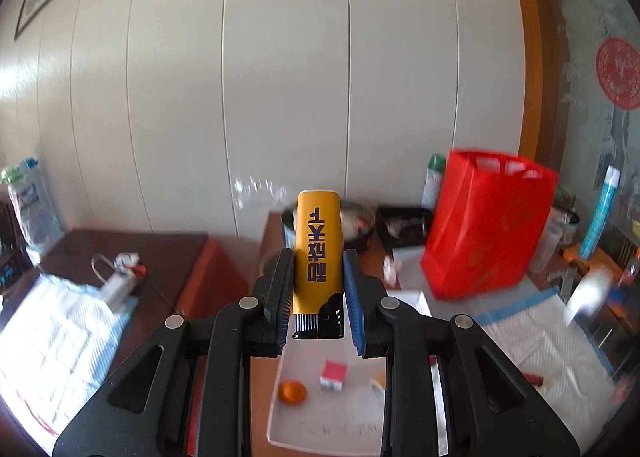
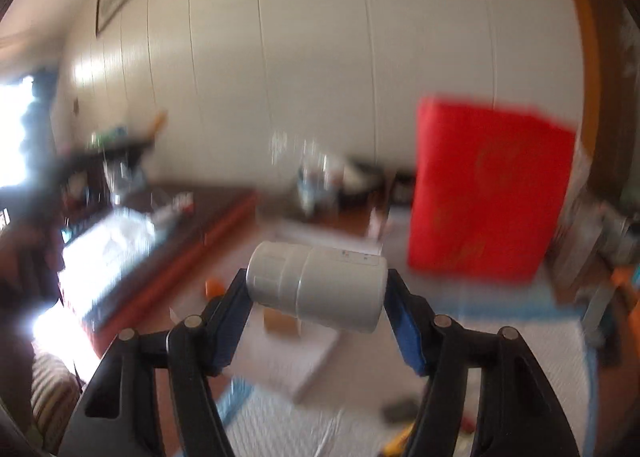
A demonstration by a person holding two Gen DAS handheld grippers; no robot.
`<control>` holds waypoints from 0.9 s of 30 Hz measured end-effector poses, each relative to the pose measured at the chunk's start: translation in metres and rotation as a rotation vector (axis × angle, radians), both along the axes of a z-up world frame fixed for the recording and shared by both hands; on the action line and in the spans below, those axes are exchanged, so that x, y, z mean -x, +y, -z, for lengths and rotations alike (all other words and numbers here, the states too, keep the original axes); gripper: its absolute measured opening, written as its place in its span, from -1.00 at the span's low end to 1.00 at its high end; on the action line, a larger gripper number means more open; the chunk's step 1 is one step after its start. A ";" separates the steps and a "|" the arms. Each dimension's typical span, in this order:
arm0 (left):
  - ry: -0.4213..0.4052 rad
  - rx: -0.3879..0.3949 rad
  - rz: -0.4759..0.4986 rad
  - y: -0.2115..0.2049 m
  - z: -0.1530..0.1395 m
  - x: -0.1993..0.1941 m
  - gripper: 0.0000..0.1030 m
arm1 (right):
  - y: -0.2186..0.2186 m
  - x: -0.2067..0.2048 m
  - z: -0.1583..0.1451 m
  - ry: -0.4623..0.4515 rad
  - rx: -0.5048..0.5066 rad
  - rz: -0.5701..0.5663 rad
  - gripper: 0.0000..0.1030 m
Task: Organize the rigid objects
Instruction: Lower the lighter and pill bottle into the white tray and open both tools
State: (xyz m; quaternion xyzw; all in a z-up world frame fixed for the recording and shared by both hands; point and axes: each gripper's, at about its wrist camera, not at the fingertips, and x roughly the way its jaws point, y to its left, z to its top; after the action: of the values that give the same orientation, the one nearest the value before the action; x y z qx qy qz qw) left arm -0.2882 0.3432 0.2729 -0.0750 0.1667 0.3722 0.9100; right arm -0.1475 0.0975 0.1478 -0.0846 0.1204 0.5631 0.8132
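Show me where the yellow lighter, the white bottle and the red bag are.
yellow lighter [image 1: 318, 253]: left wrist view, middle of its printed yellow body.
white bottle [image 2: 320, 285]: right wrist view, middle of its side, lying crosswise.
red bag [image 1: 486, 223]: left wrist view, centre of its front face.

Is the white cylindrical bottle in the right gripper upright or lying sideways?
Sideways. The white cylindrical bottle lies across the right gripper, a pad on each end, its cap end toward the picture's left, lifted clear of the table.
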 end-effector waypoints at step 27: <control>0.297 0.368 -0.029 0.107 0.198 -0.130 -0.54 | 0.193 -0.062 0.117 0.270 0.235 0.026 0.26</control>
State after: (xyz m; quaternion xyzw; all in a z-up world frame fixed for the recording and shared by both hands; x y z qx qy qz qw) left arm -0.1580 0.4506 0.0753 -0.1862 0.3627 0.3555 0.8411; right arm -0.0856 0.2907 0.0309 -0.1013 0.2944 0.5410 0.7813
